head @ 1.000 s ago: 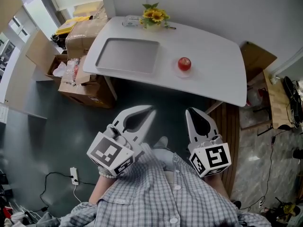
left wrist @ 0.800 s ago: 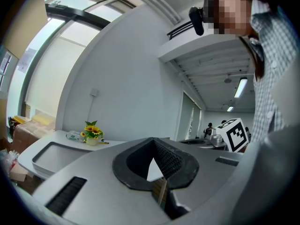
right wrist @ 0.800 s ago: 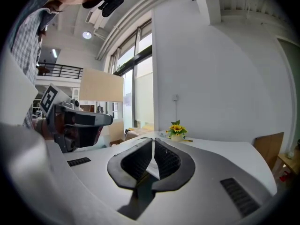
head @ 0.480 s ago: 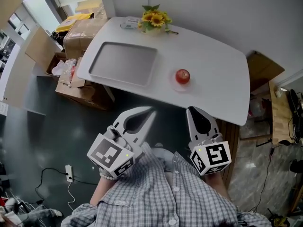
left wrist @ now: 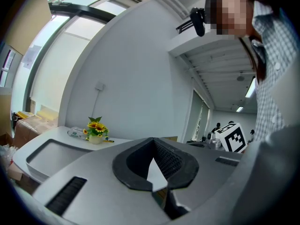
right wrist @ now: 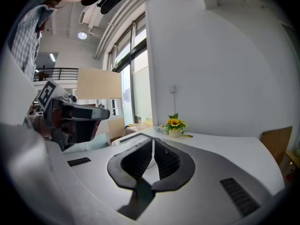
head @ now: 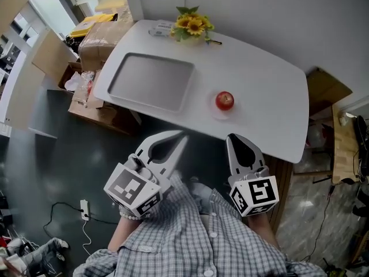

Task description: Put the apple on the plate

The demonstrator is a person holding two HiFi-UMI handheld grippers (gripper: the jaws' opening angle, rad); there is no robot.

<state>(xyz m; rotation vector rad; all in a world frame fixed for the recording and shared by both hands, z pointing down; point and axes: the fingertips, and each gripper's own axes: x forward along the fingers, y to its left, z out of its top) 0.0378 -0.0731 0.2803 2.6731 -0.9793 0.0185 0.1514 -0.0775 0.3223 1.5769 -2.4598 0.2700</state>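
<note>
Apple (head: 225, 100) sits on what looks like a pale round plate (head: 218, 114) on the white surface (head: 265, 85), to the right of the grey tray (head: 151, 81), while the left hand-held gripper (head: 181, 138) and right hand-held gripper (head: 232, 138) hang well apart from the tray, each with jaws together on nothing.

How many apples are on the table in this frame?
1. The apple sits near the table's front edge, right of the grey tray, on what looks like a pale plate. None seems hidden.
</note>
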